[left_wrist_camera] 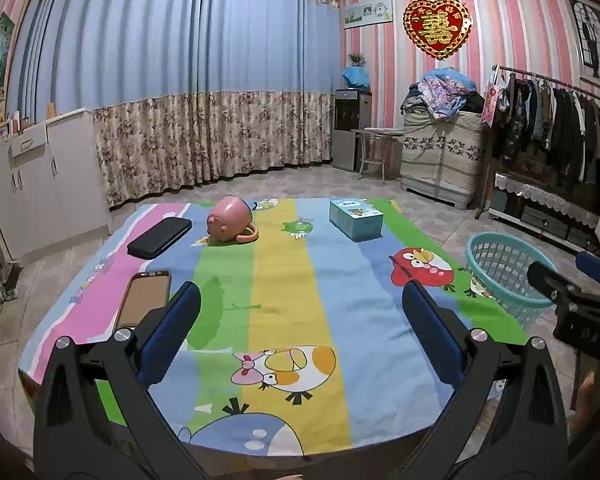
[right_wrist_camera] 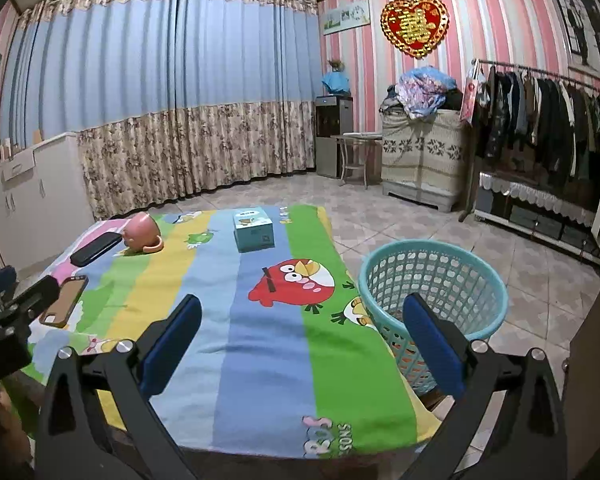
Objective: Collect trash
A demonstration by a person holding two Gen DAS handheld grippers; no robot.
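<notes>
A teal plastic basket (right_wrist_camera: 432,280) stands on the floor at the table's right edge; it also shows in the left wrist view (left_wrist_camera: 504,268). My left gripper (left_wrist_camera: 300,320) is open and empty above the near part of the striped cartoon tablecloth (left_wrist_camera: 292,280). My right gripper (right_wrist_camera: 304,332) is open and empty above the table's near right side, its right finger (right_wrist_camera: 432,344) in front of the basket. On the cloth lie a pink cup (left_wrist_camera: 230,220) on its side, a light blue box (left_wrist_camera: 355,218), a black case (left_wrist_camera: 159,237) and a phone (left_wrist_camera: 142,298).
White cabinets (left_wrist_camera: 40,176) stand on the left, curtains (left_wrist_camera: 204,92) behind. A water dispenser (left_wrist_camera: 350,132), a covered chest (left_wrist_camera: 440,152) and a clothes rack (left_wrist_camera: 556,128) line the right wall. Tiled floor (right_wrist_camera: 520,280) surrounds the basket.
</notes>
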